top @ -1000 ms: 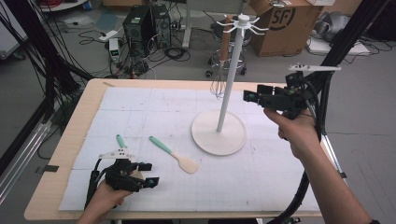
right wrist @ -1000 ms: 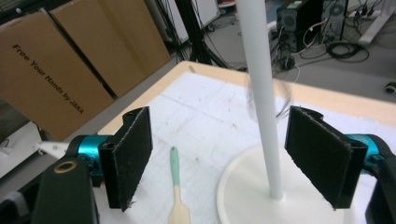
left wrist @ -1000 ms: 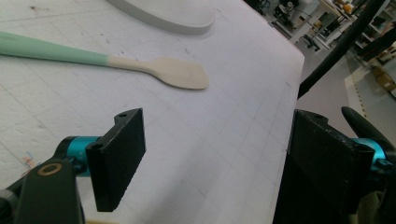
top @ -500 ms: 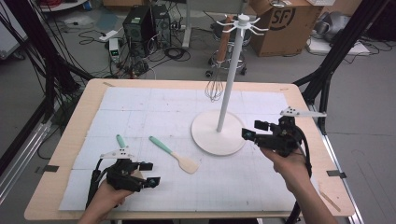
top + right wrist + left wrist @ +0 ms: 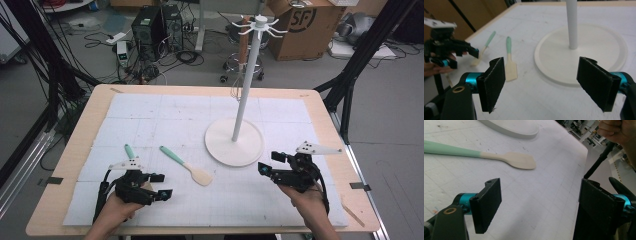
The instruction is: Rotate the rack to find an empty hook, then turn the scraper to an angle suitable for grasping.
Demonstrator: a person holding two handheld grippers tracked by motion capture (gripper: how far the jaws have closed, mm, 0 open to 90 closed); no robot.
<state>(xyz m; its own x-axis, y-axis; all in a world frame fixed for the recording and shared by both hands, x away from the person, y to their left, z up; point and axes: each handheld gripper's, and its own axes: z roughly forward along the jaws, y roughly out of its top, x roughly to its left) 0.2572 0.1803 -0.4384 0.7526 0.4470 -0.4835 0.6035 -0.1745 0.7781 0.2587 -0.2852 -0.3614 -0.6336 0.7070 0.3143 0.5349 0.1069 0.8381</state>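
A white stand (image 5: 220, 145) with a tall pole (image 5: 245, 85) and hooks on top rises mid-table; a whisk (image 5: 236, 82) hangs from one hook. A spatula (image 5: 185, 165) with a green handle and cream blade lies left of the base. A second green-handled utensil (image 5: 129, 150) lies farther left, partly hidden by my left gripper (image 5: 162, 185), which is open and empty at the front left. My right gripper (image 5: 270, 162) is open and empty at the front right, jaws pointing at the stand base (image 5: 599, 50). The spatula (image 5: 509, 158) lies ahead of the left jaws.
A white gridded mat (image 5: 165, 115) covers the wooden table (image 5: 80, 135). Beyond the far edge are a computer tower (image 5: 150, 25), cables, a stool and a cardboard box (image 5: 300, 25). A black frame leg (image 5: 360, 55) stands at the right.
My right gripper has come down from beside the pole to low over the mat at the front right. The left gripper has stayed put.
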